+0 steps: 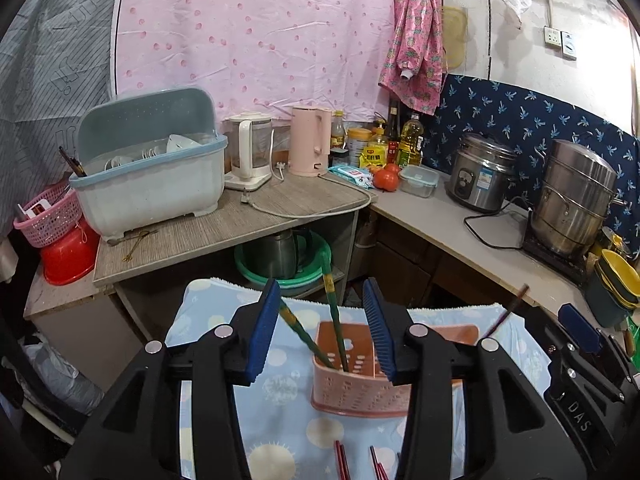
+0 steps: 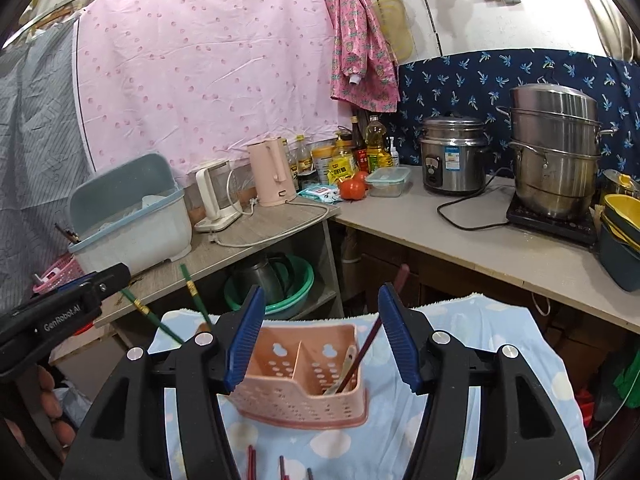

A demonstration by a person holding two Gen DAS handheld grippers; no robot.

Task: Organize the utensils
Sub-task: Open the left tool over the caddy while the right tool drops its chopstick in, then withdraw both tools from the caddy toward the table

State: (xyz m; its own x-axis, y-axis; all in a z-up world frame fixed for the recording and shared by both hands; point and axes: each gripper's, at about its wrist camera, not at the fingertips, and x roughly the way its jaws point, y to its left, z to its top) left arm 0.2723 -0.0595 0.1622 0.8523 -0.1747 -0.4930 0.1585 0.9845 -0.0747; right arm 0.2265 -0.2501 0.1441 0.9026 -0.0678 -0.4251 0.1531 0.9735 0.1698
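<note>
Pink slotted basket [image 1: 356, 376] sat on the blue dotted towel [image 1: 280, 420], two compartments split by a divider. Two green chopsticks [image 1: 334, 312] stood in its left compartment, leaning back and left. One dark red chopstick [image 2: 362, 356] leaned in the right compartment beside a pale utensil [image 2: 344, 368] I couldn't identify.

Left tongs [image 1: 325, 328] were partly open. The green chopsticks rose between the blue pads [image 1: 262, 332], one close to the left pad, but neither pad pressed on them, so nothing was gripped. Right tongs [image 2: 322, 332] were also partly open, with the red chopstick standing in the gap near the right pad, not clamped.

More red chopsticks [image 1: 340, 460] lay flat on the towel just in front of the basket, not yet sorted.

Handling, as a judgement: the chopsticks were probably light, stiff, thin and smooth, so likely to pivot or slip in ribbed pads. Best hold would be across the shaft near the middle or thicker upper end. Those lying flat on soft cloth would be awkward to pinch. The basket looked light and might tip if bumped.
</note>
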